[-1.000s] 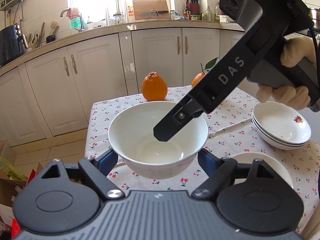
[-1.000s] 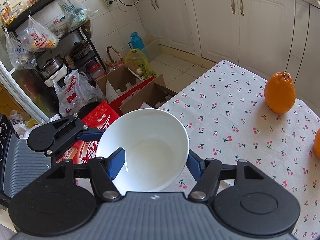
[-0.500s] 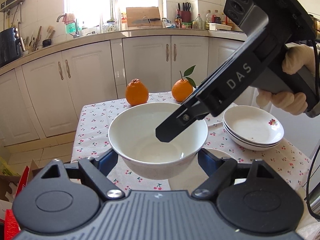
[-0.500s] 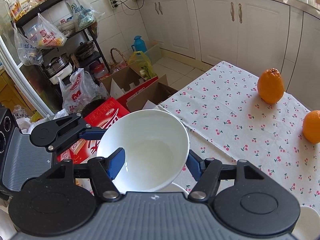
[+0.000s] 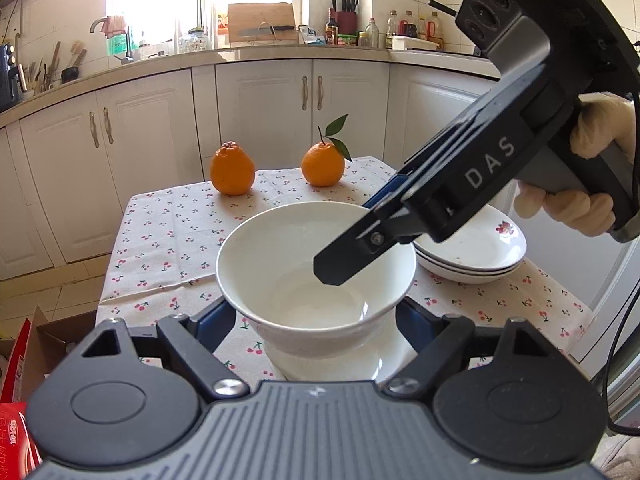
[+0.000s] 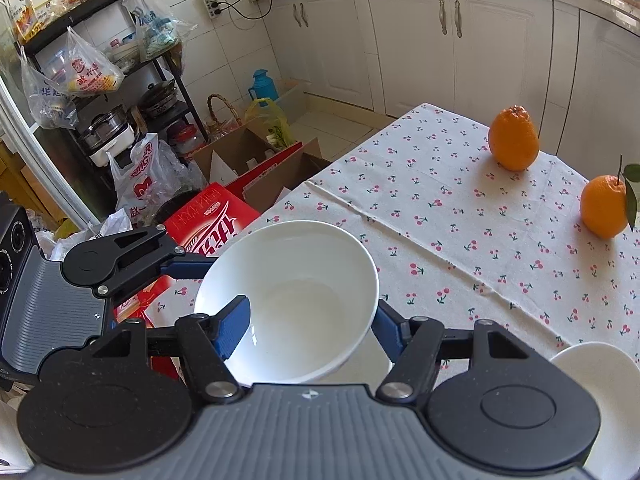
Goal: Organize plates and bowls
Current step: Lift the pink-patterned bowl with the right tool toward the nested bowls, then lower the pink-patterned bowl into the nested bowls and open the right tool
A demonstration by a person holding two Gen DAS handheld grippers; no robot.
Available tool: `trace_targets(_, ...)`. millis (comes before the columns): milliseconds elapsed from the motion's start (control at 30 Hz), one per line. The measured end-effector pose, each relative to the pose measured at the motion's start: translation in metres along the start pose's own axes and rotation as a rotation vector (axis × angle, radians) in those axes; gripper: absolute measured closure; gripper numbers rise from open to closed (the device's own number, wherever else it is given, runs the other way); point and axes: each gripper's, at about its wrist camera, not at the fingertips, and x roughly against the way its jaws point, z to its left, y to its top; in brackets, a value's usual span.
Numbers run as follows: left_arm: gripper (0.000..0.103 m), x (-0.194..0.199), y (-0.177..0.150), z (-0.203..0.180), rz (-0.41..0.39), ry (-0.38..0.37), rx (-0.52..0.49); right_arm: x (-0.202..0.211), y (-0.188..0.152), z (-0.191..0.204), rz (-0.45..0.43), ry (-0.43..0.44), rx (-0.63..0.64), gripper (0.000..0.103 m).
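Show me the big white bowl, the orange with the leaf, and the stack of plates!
white bowl (image 5: 280,240): left wrist view, inner wall.
orange with the leaf (image 5: 322,165): left wrist view, middle of its peel.
stack of plates (image 5: 480,246): left wrist view, inside of top plate.

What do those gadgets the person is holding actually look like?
Each is matte black plastic with a ribbed grey top and blue finger pads. The right gripper carries white "DAS" lettering, round lenses at its rear and a black cable. The hand on it wears a pale glove.
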Motion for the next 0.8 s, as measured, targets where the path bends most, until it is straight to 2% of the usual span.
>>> trace_targets(267,0.017,-0.007,-0.005,-0.009,0.031,-0.024,-0.008,-0.003,-0.02,-0.008,0.024,-0.009,-0.032,0.031)
trace_targets(800,0.016,-0.017,-0.011,-0.01,0.069,-0.034,-0.002,-0.018,-0.029,-0.012,0.047,-0.024,-0.036,0.031)
